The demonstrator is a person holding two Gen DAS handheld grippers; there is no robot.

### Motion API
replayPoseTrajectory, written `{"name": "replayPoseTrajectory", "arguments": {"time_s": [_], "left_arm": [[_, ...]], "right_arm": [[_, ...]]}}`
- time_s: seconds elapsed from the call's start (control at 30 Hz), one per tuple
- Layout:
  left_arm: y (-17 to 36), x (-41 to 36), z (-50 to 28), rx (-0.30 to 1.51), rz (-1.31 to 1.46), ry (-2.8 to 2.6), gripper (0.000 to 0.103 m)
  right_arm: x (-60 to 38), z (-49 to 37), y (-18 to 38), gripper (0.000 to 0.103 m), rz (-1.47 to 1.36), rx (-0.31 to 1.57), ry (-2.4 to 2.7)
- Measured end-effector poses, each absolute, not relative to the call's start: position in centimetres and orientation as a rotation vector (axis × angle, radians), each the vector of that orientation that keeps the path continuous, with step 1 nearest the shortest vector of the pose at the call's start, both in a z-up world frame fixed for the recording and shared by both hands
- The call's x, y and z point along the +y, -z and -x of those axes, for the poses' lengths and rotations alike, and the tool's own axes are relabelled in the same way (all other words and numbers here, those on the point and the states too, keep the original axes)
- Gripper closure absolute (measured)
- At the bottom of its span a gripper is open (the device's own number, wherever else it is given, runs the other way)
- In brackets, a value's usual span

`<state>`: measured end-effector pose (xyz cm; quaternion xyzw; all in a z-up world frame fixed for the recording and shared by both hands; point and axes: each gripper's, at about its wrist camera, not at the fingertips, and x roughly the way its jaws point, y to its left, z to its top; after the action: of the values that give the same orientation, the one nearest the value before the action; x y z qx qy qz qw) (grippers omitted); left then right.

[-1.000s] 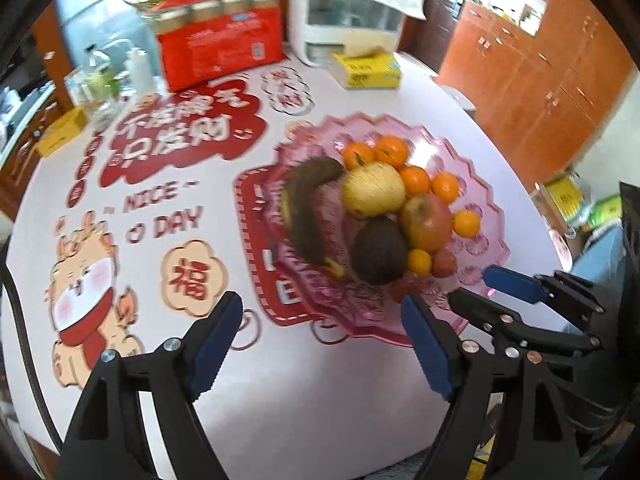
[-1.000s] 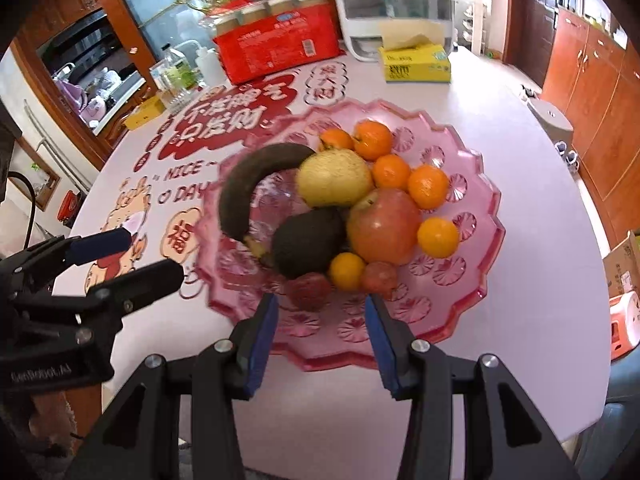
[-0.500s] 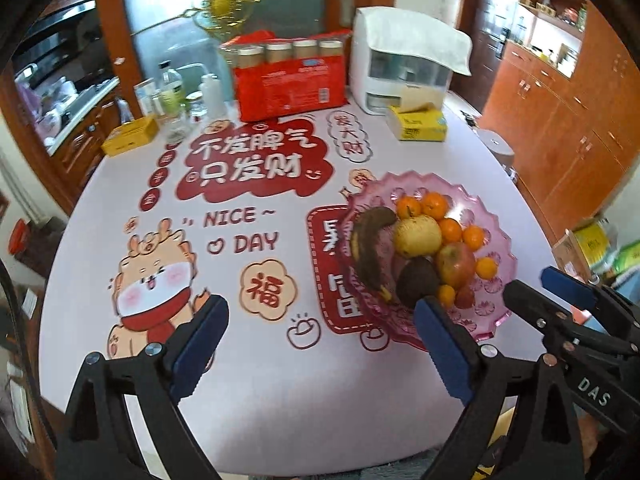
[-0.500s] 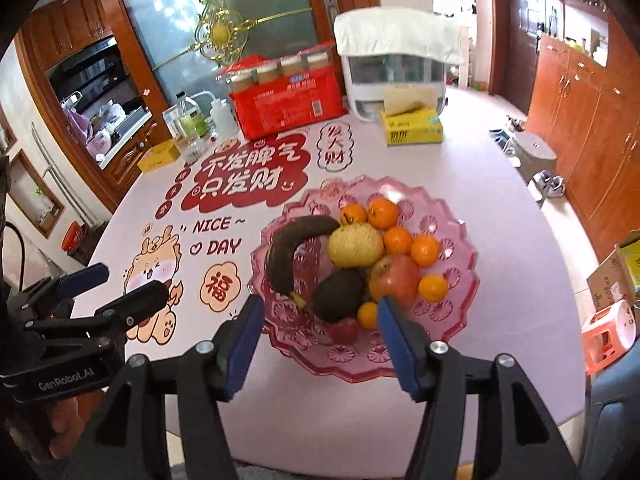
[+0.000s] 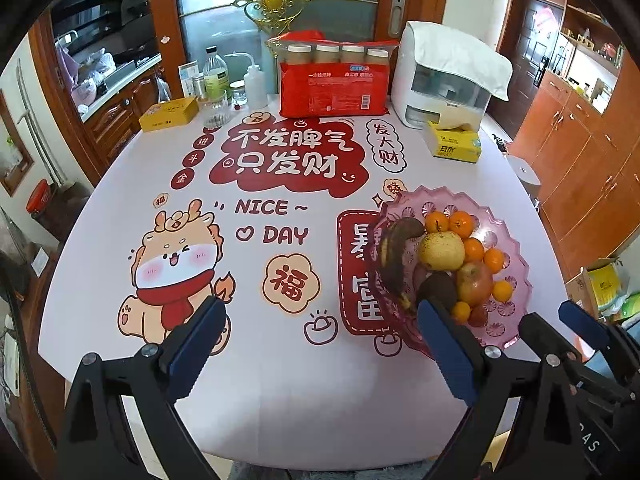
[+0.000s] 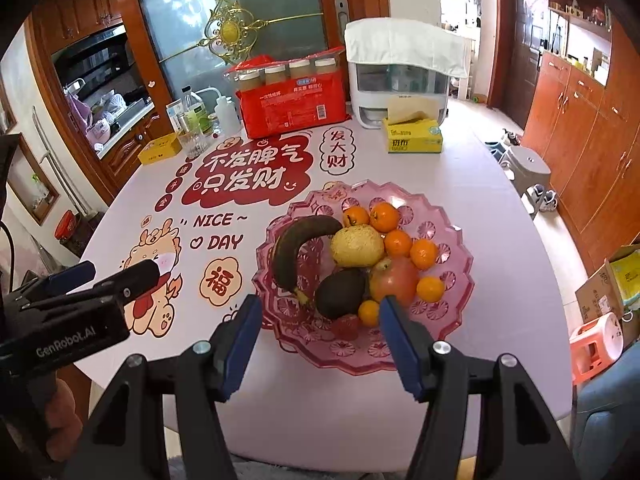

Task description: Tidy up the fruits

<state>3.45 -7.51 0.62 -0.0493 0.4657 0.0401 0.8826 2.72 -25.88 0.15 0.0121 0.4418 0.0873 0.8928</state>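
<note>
A pink scalloped plate [image 6: 360, 350] [image 5: 508, 312] stands on the right part of the printed tablecloth. It holds a dark banana [image 6: 292, 248] [image 5: 394, 256], a yellow pear [image 6: 356, 246], a red apple [image 6: 394, 280], a dark avocado [image 6: 342, 292], a small red fruit [image 6: 346, 326] and several tangerines [image 6: 384, 216]. My right gripper [image 6: 320, 312] hangs open above the plate's near rim, nothing between its fingers. My left gripper [image 5: 320, 320] is wide open over bare cloth left of the plate. Each gripper also shows in the other's view: the left gripper [image 6: 120, 270], the right gripper [image 5: 548, 316].
Along the table's back stand a red pack of paper cups [image 5: 334, 84], a white appliance under a cloth [image 5: 444, 80], a yellow tissue box [image 5: 454, 144], a flat yellow box [image 5: 168, 114] and bottles [image 5: 216, 76]. Stools [image 6: 528, 168] and boxes sit on the floor at right.
Both grippers rose and drew back from the plate, so the whole table now shows. Both pairs of jaws spread wider, the right one clearly.
</note>
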Motion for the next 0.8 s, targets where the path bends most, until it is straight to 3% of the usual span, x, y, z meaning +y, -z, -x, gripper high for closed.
{"name": "replayPoseTrajectory", "arguments": {"time_s": [0.8], "left_arm": [[-0.27, -8.04, -3.44, 0.983, 0.104, -0.125, 0.007]], "right_arm": [[-25.86, -3.34, -0.92, 0.041, -0.016, 0.883, -0.191]]}}
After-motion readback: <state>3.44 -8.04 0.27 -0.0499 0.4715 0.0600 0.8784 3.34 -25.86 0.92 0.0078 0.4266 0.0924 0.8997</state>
